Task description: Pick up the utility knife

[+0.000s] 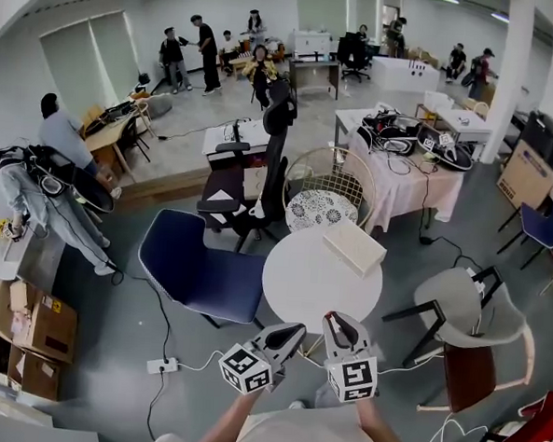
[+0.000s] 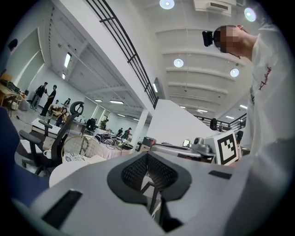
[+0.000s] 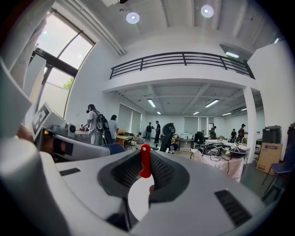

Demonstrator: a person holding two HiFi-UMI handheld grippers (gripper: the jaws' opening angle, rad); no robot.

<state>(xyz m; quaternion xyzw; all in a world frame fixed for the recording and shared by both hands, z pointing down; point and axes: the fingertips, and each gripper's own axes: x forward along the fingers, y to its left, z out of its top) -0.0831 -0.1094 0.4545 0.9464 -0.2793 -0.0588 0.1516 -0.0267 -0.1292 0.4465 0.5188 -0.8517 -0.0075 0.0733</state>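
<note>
Above the near edge of the round white table, both grippers are held level and close together. The utility knife, a slim red piece standing upright, is clamped between the pads of the right gripper, whose jaws are closed partway onto it. It is clear of the tabletop, which shows as a white patch below it in the right gripper view. The left gripper is just beside the right one, its jaws brought together with nothing between them.

The pick-up is judged essentially done, so the risk lies in the hold. Only a narrow part of the knife appears to be pinched near the tips, so it could pivot or slide out if the gripper were tilted or swung sharply. Whether a blade is extended cannot be told. A knock from the left gripper could also dislodge it.

On the far side of the table, a pale flat box lies near the rim. A blue chair stands to the table's left, a wire chair behind it and a grey chair to its right. None of these stands in the grippers' way.
</note>
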